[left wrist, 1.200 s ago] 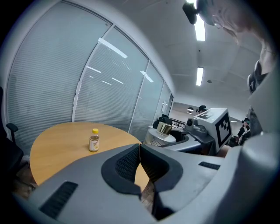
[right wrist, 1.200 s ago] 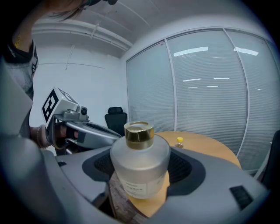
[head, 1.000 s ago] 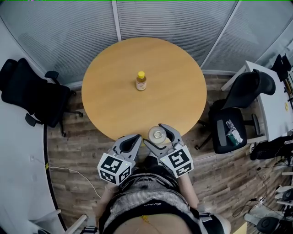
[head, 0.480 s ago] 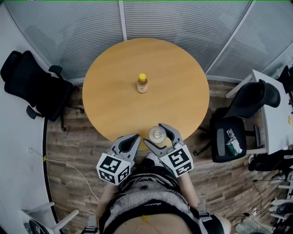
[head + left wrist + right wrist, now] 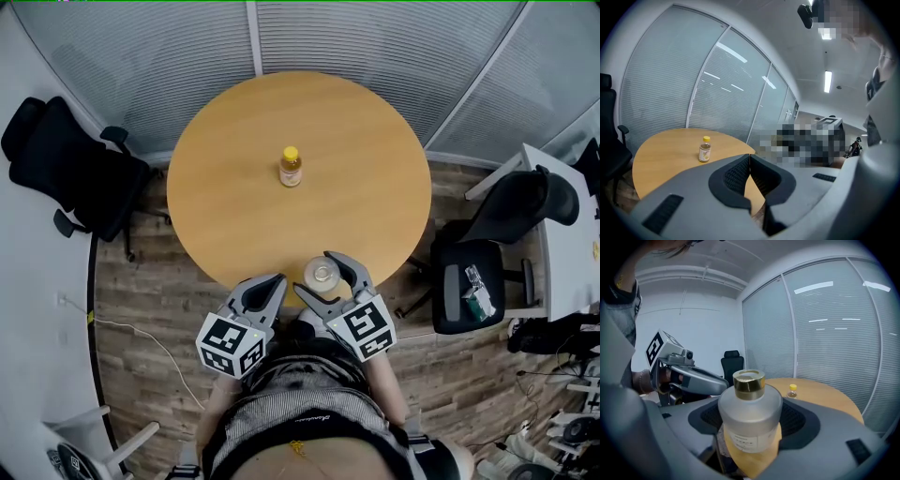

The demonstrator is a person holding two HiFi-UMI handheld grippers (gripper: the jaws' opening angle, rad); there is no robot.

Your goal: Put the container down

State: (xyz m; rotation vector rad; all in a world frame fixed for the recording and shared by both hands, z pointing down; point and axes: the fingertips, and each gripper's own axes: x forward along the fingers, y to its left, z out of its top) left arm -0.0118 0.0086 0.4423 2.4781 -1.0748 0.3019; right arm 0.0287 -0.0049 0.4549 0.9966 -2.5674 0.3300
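A frosted container (image 5: 324,275) with a gold cap stands upright at the near edge of the round wooden table (image 5: 356,150). My right gripper (image 5: 317,273) is shut on it, one jaw on each side. In the right gripper view the container (image 5: 749,404) fills the gap of the right gripper (image 5: 751,419), with tabletop wood under it; whether it touches the table I cannot tell. My left gripper (image 5: 278,281) hovers just left of it, off the table's edge. The jaws of the left gripper (image 5: 750,158) meet with nothing between them.
A small bottle with a yellow cap (image 5: 290,167) stands near the table's middle and shows in both gripper views (image 5: 704,149) (image 5: 792,390). Black office chairs stand at the left (image 5: 66,178) and right (image 5: 487,253). A white desk (image 5: 562,225) is at the far right.
The head view has drifted slightly. Both grippers and the container keep the same places.
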